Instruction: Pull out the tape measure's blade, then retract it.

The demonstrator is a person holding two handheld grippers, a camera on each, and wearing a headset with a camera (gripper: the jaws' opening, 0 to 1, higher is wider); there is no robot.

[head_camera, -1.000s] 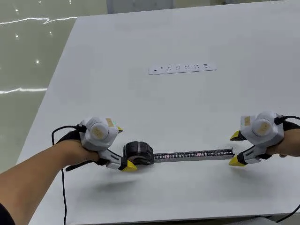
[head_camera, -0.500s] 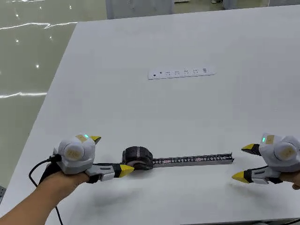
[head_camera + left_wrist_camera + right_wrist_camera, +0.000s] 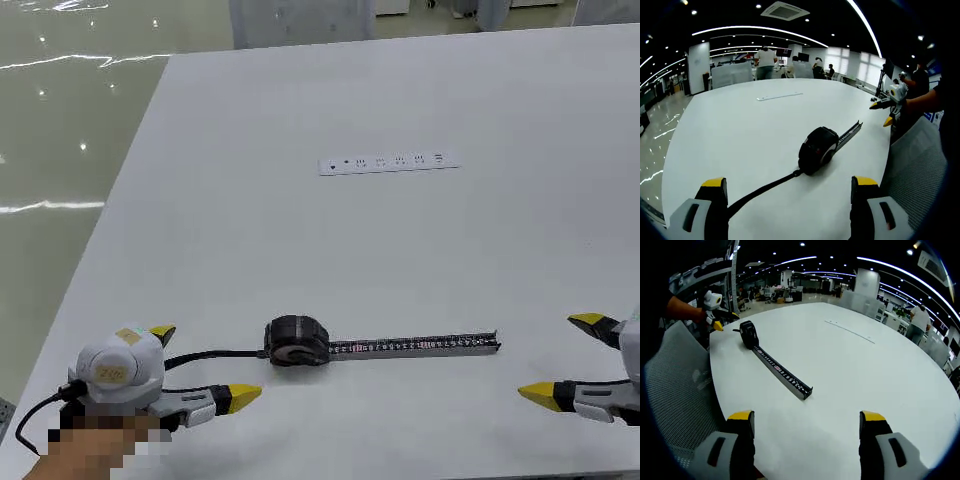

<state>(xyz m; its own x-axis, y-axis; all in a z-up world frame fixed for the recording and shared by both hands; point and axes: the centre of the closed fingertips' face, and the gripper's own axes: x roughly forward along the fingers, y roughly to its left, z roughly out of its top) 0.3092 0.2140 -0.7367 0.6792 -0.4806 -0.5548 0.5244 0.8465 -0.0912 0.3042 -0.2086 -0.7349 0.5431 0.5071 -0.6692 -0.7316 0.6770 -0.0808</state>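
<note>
Tape measure (image 3: 296, 341), blade (image 3: 415, 346) out, print illegible, left gripper (image 3: 205, 362) and right gripper (image 3: 560, 356) fingers wide, empty

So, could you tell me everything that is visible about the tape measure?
The tape measure has a round black case resting on the white table. Its dark, marked blade is pulled out flat along the table, ending in a small hook. A black strap trails from the case toward the left hand-held gripper. That one and the right hand-held gripper are open, neither touching case or blade.
</note>
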